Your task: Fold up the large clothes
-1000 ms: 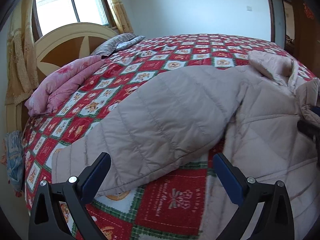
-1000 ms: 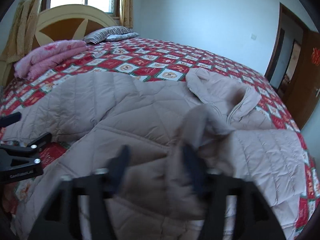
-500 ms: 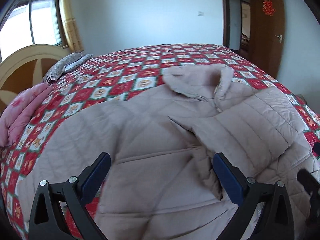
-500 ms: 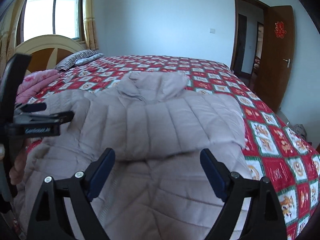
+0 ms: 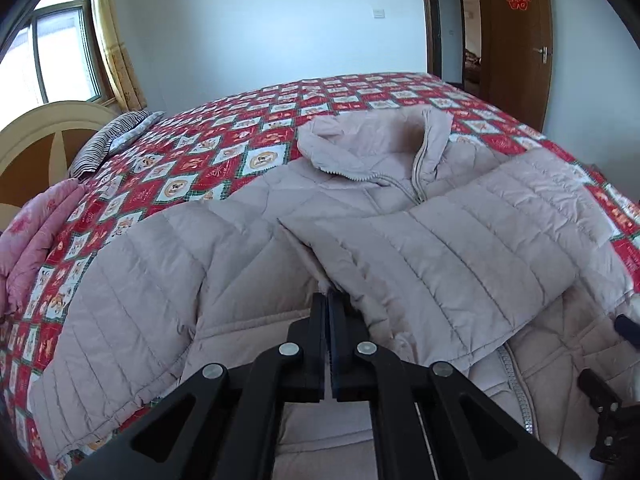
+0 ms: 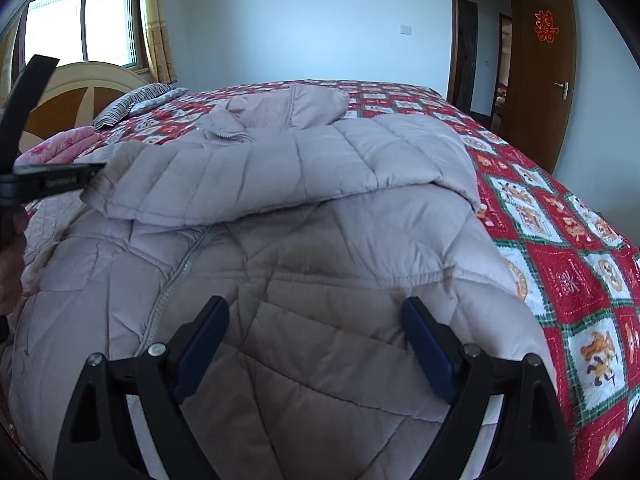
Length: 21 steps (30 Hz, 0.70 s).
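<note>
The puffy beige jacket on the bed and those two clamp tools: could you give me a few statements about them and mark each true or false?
1. The jacket lies on a red patterned bedspread. True.
2. The left gripper has its jaws spread wide. False: they are closed together.
3. The right gripper is open, with nothing clamped. True.
4. The jacket's zipper is done up to the collar. False: the collar lies open.
5. A sleeve is folded across the jacket's front. True.
6. The wooden door is shut. False: it stands open.
</note>
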Motion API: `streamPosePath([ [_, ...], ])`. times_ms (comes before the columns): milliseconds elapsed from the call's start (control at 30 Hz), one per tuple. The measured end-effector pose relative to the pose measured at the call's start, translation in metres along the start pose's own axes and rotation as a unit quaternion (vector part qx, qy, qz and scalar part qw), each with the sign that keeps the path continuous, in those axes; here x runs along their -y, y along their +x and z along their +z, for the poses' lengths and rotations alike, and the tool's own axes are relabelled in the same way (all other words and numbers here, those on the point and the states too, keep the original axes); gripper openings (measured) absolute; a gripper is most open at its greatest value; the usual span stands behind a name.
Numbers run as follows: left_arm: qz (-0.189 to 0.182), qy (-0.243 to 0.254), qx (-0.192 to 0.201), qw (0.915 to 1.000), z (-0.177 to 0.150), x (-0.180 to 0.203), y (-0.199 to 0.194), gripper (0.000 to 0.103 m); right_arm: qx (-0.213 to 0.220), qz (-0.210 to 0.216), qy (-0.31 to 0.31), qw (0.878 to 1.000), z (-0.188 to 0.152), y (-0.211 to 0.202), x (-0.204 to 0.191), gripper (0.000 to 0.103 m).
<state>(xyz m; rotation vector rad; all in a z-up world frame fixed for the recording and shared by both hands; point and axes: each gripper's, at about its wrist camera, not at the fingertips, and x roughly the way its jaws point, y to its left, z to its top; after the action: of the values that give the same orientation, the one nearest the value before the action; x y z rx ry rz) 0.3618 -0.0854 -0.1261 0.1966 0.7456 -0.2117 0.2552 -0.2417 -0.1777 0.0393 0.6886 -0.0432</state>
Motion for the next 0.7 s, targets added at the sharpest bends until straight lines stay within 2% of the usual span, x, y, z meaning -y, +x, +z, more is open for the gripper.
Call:
streamPosePath([
  [100, -0.010, -0.028, 0.003, 0.9996, 0.002, -0.008, -0.007, 0.006, -0.001, -0.007, -0.010, 1.000, -0.004, 0.003, -0.003, 0.094],
  [133, -0.020, -0.036, -0.001, 0.9992, 0.003, -0.010, -0.007, 0.024, -0.002, -0.008, -0.012, 1.000, -0.005, 0.004, -0.003, 0.094],
  [167, -0.025, -0.044, 0.001, 0.9987, 0.004, -0.011, -0.010, 0.057, -0.003, -0.009, -0.014, 1.000, -0.005, 0.004, -0.003, 0.095],
  [233, -0.013, -0.056, 0.028, 0.9980, 0.003, -0.012, -0.018, 0.090, -0.003, -0.009, -0.013, 1.000, -0.007, 0.004, -0.003, 0.095],
  [267, -0.018, -0.057, 0.038, 0.9975, 0.003, -0.010, -0.019, 0.090, -0.004, -0.009, -0.013, 1.000, -0.008, 0.004, -0.002, 0.095],
  [433, -0.036, -0.043, 0.007, 0.9984, 0.010, 0.011, 0.003, 0.090, -0.008, -0.012, -0.015, 1.000, -0.010, 0.008, -0.003, 0.096],
  [467, -0.033, -0.037, 0.002, 0.9988, 0.009, 0.015, 0.009, 0.085, -0.009, -0.011, -0.015, 1.000, -0.010, 0.009, -0.003, 0.097],
  [500, -0.024, -0.022, -0.006, 0.9995, 0.009, 0.020, 0.016, 0.073, -0.010, -0.010, -0.014, 1.000, -0.011, 0.009, -0.003, 0.097],
  [533, -0.024, -0.004, -0.017, 0.9996, 0.006, 0.025, 0.023, 0.033, -0.011, -0.009, -0.013, 1.000, -0.012, 0.010, -0.002, 0.097],
  [567, -0.034, 0.004, -0.031, 0.9989, 0.004, 0.027, 0.030, 0.014, -0.011, -0.007, -0.012, 1.000, -0.013, 0.010, -0.001, 0.097],
  [600, -0.033, 0.004, -0.034, 0.9989, 0.001, 0.026, 0.031, 0.014, -0.012, -0.006, -0.010, 1.000, -0.013, 0.011, -0.002, 0.097],
  [633, -0.030, 0.006, -0.028, 0.9991, -0.001, 0.024, 0.029, 0.008, -0.012, -0.004, -0.010, 1.000, -0.013, 0.011, -0.001, 0.097],
  [700, -0.021, 0.012, -0.014, 0.9996, -0.003, 0.018, 0.021, 0.007, -0.013, -0.004, -0.009, 1.000, -0.013, 0.013, -0.001, 0.098],
])
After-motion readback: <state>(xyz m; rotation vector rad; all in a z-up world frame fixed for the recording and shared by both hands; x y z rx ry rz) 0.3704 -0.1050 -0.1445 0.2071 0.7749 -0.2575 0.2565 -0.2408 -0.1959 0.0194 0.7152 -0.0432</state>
